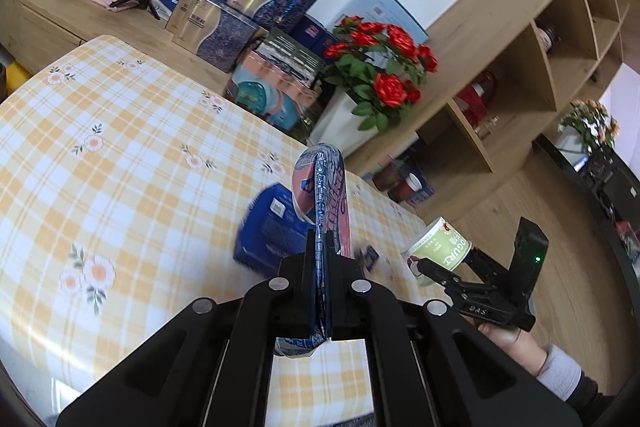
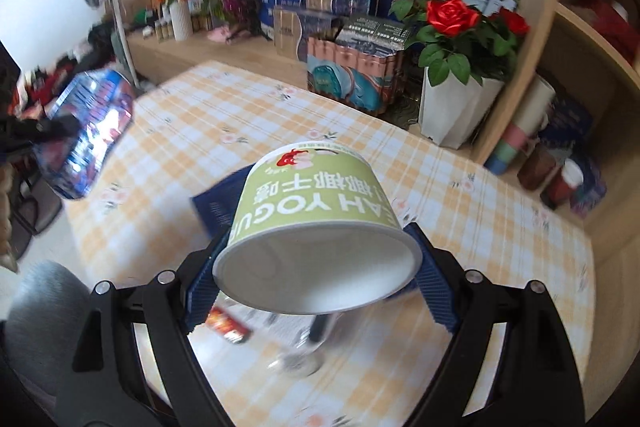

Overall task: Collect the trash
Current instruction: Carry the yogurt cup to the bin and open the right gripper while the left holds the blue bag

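Observation:
My left gripper (image 1: 320, 239) is shut on a crumpled blue and pink foil wrapper (image 1: 324, 187), held upright above the checked tablecloth (image 1: 120, 167). In the right wrist view the same wrapper (image 2: 88, 131) hangs at the far left in the left gripper (image 2: 52, 127). My right gripper (image 2: 316, 267) is shut on a green and white yogurt cup (image 2: 316, 203); its blue pads (image 2: 200, 287) press the cup's sides, and the open mouth tilts toward the camera. The left wrist view shows that cup (image 1: 438, 247) in the right gripper (image 1: 448, 261), off the table's right edge.
A blue box (image 1: 268, 227) lies on the table behind the held items, with a small dark wrapper (image 2: 228, 327) and a clear glass (image 2: 300, 355) nearer. A white pot of red roses (image 2: 456, 107), gift boxes (image 2: 352, 79) and a wooden shelf unit (image 1: 520, 67) stand behind.

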`<action>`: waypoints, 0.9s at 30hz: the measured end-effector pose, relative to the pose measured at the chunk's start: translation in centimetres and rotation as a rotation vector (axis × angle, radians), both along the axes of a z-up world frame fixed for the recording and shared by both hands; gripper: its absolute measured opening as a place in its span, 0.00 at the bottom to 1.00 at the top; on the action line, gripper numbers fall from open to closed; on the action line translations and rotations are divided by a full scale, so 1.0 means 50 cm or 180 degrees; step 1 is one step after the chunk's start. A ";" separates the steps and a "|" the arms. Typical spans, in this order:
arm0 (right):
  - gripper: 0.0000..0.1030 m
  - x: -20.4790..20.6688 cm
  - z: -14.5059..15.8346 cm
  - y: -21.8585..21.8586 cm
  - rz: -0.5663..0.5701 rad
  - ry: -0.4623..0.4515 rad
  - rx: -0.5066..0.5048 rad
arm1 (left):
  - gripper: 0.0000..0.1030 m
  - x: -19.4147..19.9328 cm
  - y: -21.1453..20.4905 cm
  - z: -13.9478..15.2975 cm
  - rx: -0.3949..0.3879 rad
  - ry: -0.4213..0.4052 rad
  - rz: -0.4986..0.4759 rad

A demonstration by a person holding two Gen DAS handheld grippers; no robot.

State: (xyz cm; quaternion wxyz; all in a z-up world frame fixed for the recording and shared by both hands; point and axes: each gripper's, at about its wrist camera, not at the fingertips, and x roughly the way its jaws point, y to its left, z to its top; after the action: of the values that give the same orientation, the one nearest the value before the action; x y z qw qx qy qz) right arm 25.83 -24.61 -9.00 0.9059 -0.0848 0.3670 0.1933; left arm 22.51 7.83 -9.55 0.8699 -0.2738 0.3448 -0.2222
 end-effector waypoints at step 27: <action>0.81 -0.442 -0.088 0.004 -0.0264 -0.0146 0.0936 | 0.03 -0.314 -0.030 -0.014 0.0174 -0.0050 -0.0113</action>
State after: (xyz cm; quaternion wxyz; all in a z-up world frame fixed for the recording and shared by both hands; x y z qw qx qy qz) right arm 3.73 -24.40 -13.38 0.9239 0.0596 0.3172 0.2054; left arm 6.80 6.32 -10.24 0.8757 -0.2419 0.3486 -0.2302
